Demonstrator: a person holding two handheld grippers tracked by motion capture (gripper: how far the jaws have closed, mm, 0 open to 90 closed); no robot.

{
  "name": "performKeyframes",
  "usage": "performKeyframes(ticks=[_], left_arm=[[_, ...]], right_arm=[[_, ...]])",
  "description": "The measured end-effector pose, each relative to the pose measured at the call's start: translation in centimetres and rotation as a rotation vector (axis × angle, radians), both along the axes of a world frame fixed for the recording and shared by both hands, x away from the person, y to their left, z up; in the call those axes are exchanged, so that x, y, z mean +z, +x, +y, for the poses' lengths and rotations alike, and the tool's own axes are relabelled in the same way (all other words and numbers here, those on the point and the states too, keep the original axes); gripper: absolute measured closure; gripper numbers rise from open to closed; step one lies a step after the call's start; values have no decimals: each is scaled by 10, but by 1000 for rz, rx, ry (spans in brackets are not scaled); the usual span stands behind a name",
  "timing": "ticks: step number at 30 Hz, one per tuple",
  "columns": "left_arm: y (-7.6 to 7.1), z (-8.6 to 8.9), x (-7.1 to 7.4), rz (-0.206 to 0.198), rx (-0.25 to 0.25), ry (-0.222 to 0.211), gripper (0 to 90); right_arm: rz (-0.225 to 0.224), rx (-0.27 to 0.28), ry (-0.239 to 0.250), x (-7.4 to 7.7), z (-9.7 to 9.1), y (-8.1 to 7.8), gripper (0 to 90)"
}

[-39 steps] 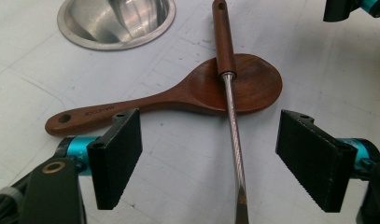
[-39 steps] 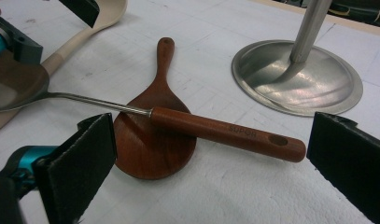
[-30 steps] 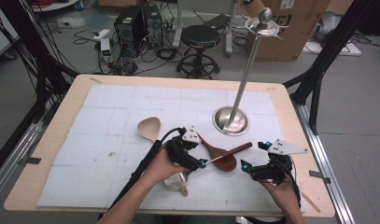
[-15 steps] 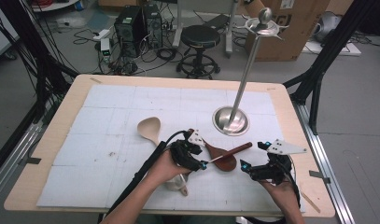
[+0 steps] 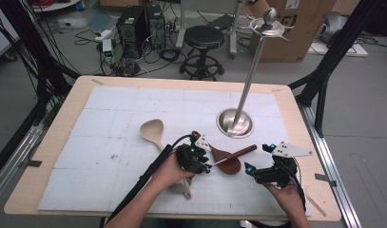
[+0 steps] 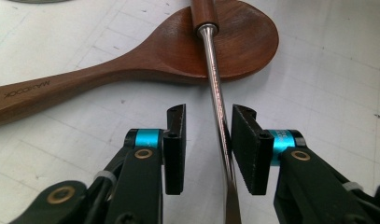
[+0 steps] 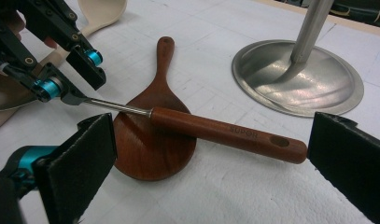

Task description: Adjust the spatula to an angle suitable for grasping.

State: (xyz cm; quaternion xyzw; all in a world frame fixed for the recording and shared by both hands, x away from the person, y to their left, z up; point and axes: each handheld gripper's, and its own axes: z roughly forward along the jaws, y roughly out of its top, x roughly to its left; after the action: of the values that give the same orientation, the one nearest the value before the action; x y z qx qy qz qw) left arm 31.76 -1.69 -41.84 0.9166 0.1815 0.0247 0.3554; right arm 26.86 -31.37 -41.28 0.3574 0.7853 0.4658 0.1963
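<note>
A utensil with a thin metal shaft and a dark wooden handle lies across the bowl of a dark wooden spoon on the white mat. My left gripper has its jaws on either side of the shaft and has just been closing. The shaft sits close to one pad, and a gap remains at the other, so it is open. From the high view that gripper is just left of the dark spoon. My right gripper is wide open, apart from the handle's end.
A pale wooden spoon lies left of my left hand, its handle running under the hand. A steel stand with a round base and a tall pole is behind the spoons. The table's wooden rim borders the mat.
The left gripper's jaws stand closer together around the metal shaft than before. The right gripper and the spoons have stayed where they were.
</note>
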Motion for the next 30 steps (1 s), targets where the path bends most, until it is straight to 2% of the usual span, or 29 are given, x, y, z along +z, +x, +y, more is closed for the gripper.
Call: performKeyframes(ticks=[13,21,30], left_arm=[[-1,-7,-6,17,-13,45,725],[-1,-9,-9,31,-15,52,783],[-1,-8,-7,46,-2,49,807]], right_arm=[[-3,3,-2,0,1,0,7],[-3,2,-1,0,1,0,6],[-1,6,-3,0,2,-1,6]])
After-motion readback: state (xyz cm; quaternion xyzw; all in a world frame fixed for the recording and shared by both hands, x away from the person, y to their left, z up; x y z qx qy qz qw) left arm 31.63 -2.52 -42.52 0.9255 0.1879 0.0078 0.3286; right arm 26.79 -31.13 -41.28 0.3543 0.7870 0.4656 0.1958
